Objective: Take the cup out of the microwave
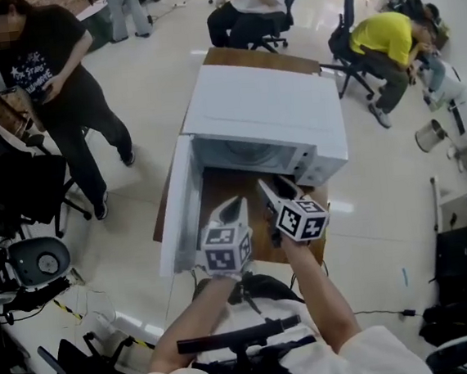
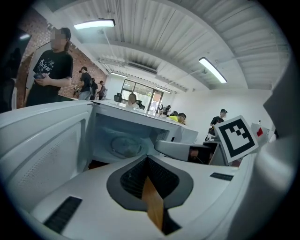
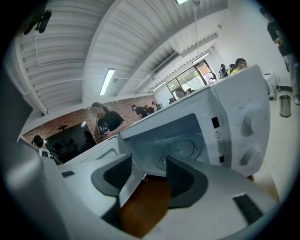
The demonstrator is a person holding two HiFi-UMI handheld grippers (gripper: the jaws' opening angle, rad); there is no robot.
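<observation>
Hovering just before the open microwave [image 1: 267,109], left gripper [image 1: 235,206] with jaws pressed together, right gripper [image 1: 277,191] with jaws partly apart, empty.

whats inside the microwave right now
The microwave stands open. Its round glass turntable shows on the cavity floor, and no cup shows on it. The cavity's lower front is covered by the right gripper, whose jaws stand apart, so that strip is unseen.

The left hand-held gripper [image 2: 147,160] has its jaws closed, nothing between them. The microwave [image 2: 140,118] stands ahead, door [image 2: 47,150] open at left, turntable [image 2: 125,146] visible inside.
</observation>
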